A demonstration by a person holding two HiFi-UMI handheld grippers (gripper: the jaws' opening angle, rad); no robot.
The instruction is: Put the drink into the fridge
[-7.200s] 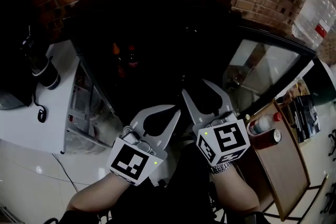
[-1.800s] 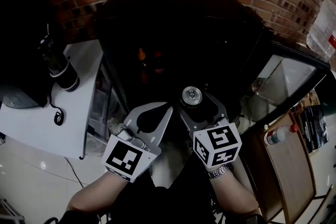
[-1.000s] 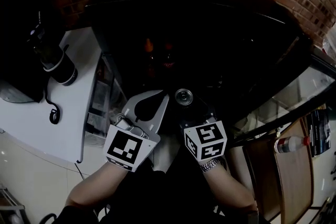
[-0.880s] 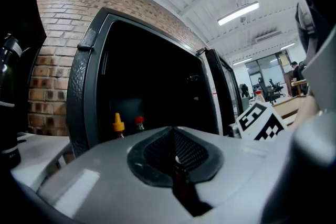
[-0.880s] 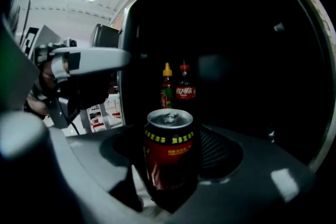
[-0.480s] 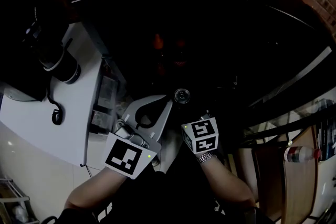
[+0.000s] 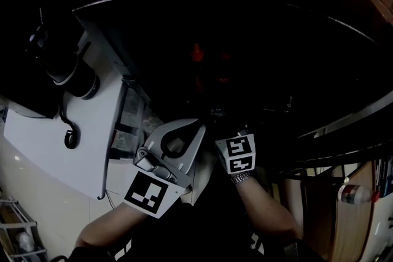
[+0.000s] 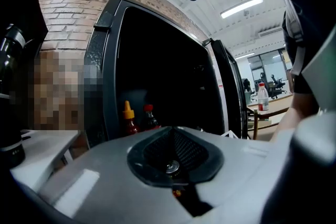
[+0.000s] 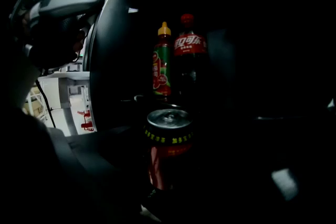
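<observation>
2 seconds back the drink can (image 9: 168, 149) showed before the fridge (image 8: 102, 55); now the right gripper (image 7: 217, 118), pinching it, has carried it into the opening, so setting down looks close. Only the right gripper view shows it upright, short of a sauce bottle (image 9: 163, 60) and cola bottle (image 9: 187, 47); the left gripper (image 7: 198, 126) waits outside, jaws pressed together, empty.

The right gripper (image 7: 219, 123) holds the can (image 7: 217, 111) inside the dark fridge (image 7: 258, 40), left gripper (image 7: 196, 128) beside.
</observation>
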